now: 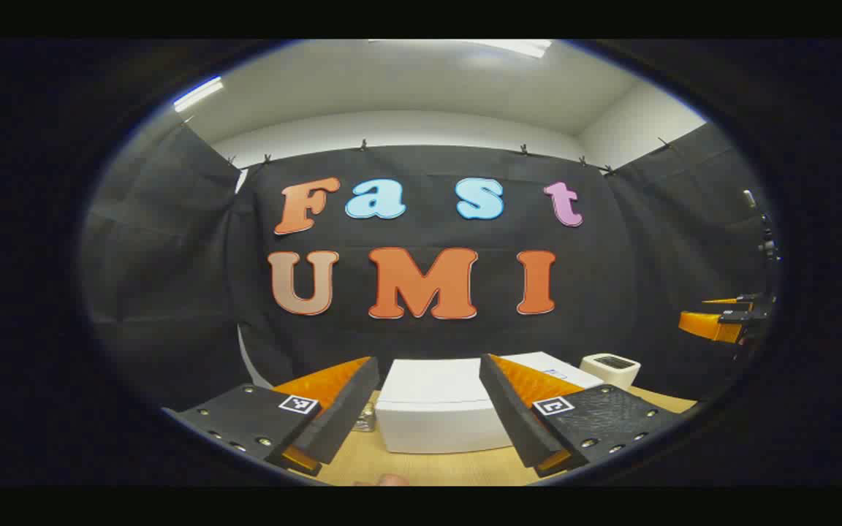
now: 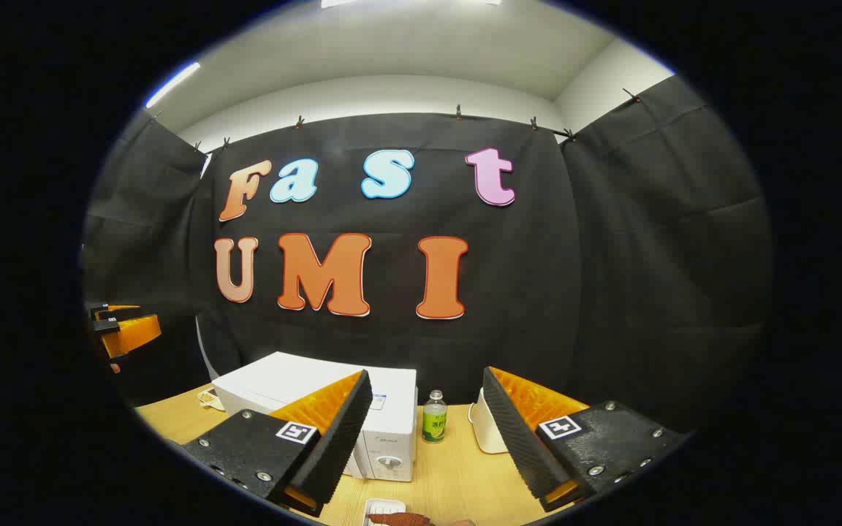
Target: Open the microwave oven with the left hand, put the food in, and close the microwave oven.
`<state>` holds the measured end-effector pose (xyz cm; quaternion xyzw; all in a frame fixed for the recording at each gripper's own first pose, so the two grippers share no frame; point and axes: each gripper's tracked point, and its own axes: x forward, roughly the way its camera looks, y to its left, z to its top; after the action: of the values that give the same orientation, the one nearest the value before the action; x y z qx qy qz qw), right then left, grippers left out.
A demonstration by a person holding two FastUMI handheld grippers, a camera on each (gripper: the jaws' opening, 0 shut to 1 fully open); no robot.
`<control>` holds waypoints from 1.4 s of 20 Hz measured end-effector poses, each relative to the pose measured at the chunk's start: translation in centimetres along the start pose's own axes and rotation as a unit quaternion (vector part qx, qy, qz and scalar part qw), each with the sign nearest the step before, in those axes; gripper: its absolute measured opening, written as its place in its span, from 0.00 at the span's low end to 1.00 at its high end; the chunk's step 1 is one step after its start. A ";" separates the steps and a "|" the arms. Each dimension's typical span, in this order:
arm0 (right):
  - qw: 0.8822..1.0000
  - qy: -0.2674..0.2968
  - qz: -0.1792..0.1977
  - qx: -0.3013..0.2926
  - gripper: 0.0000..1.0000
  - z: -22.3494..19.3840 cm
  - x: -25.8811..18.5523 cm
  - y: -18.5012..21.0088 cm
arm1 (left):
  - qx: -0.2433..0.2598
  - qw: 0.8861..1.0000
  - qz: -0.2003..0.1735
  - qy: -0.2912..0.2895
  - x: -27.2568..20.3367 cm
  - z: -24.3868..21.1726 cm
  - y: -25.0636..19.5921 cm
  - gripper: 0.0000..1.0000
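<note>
**Nothing begun yet: microwave shut, food on the table**

We see the microwave (image 2: 333,416) at the lower centre of the right gripper view, a white box on the wooden table (image 2: 457,475), its door apparently closed. In the left gripper view it sits low in the middle, between the fingers. The food (image 2: 399,519), a reddish piece in a small white dish (image 2: 381,505), lies at the bottom edge, in front of the microwave. We judge every step remains: opening, loading, closing. The left gripper (image 1: 428,409) is spread and empty, up off the table; the right gripper (image 2: 428,431) likewise. A small bottle (image 2: 433,416) stands just right of the microwave.
</note>
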<state>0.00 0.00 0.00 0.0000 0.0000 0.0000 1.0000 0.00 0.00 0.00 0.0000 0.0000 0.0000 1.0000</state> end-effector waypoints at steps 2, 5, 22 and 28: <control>1.000 -0.001 0.002 0.005 0.95 0.2 -0.1 0.1 | 0.001 1.000 0.000 -0.001 -0.1 0.0 0.1 0.90; 1.000 -0.002 -0.002 0.010 0.95 0.3 0.0 -0.2 | 0.001 1.000 -0.001 -0.004 -0.3 0.2 0.0 0.90; 1.000 -0.005 -0.004 0.022 0.95 0.4 -0.9 -0.3 | -0.014 0.999 -0.044 0.014 0.2 -3.8 -6.0 0.94; 1.000 -0.003 -0.013 0.018 0.95 0.2 -1.2 -1.1 | -0.021 0.996 -0.081 0.043 0.8 -9.3 -11.5 0.90</control>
<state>-1.18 -1.11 0.16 0.0183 -0.0033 -0.0131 0.9997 0.81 -11.45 -9.25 -0.0211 0.0434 -0.0808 0.9956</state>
